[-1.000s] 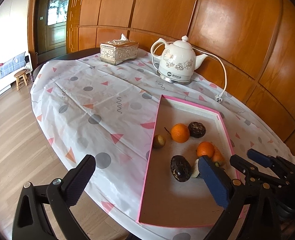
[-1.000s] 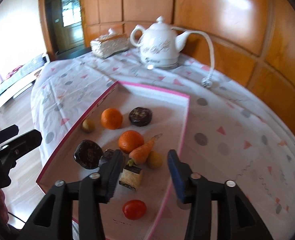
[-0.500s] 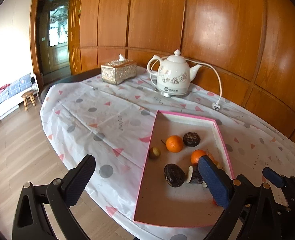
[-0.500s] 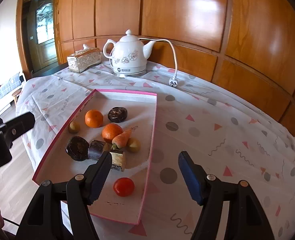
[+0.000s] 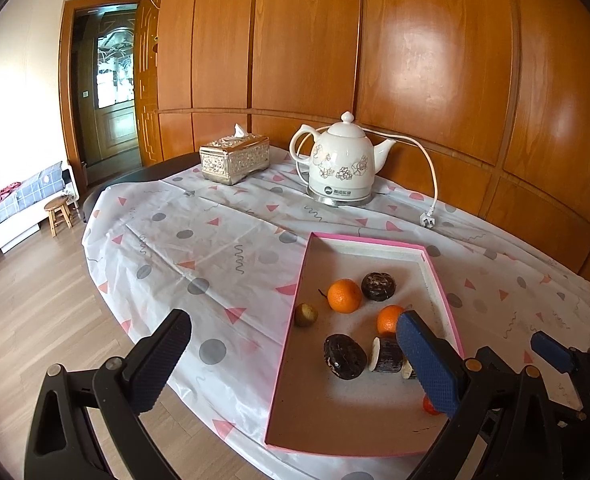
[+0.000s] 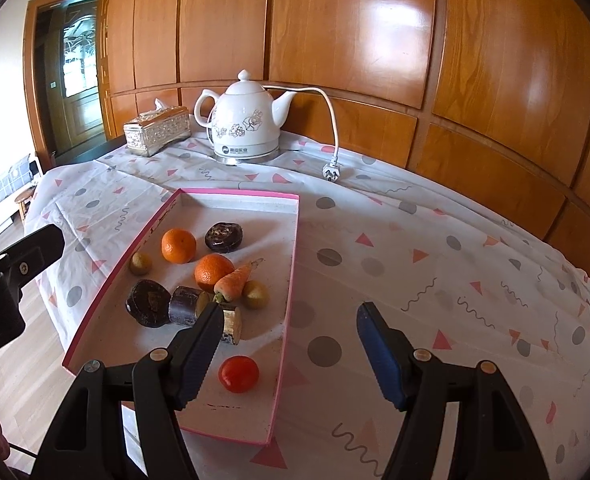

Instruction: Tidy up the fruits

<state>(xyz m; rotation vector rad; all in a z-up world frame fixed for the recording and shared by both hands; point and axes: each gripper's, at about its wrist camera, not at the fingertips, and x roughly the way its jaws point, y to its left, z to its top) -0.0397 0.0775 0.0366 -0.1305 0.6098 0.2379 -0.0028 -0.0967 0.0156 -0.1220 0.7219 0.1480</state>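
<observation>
Pink-rimmed and shallow, the tray (image 6: pixel 295 240) sits on the patterned tablecloth (image 6: pixel 435 240) and we have all the produce inside it. From our right wrist view we see two oranges, the far orange (image 6: pixel 178 245) and the near orange (image 6: pixel 213 270), with a carrot (image 6: pixel 235 279) leaning against the near one. A dark round fruit (image 6: pixel 223 236) lies just beyond them, another dark fruit (image 6: pixel 147 303) lies nearer the left wall, and two cut cane pieces (image 6: pixel 187 306) lie beside it. Two small greenish fruits show, one by the left wall (image 6: pixel 140 263) and one just right of the carrot (image 6: pixel 255 295). A red tomato (image 6: pixel 239 373) rests alone at the near end. Our right gripper (image 6: pixel 287 350) hangs above the tray's near right corner, jaws spread and just widened, nothing pressed between the pads, the tomato showing below the gap. Our left gripper (image 5: pixel 295 364) hovers over the tray's left edge, jaws wide apart and empty. At the back of the table we see a white kettle (image 5: pixel 341 164) with its unplugged cord (image 5: pixel 431 184) and a silver tissue box (image 5: pixel 234 159), well apart from the tray, against the wood-panelled wall (image 5: pixel 435 60).
</observation>
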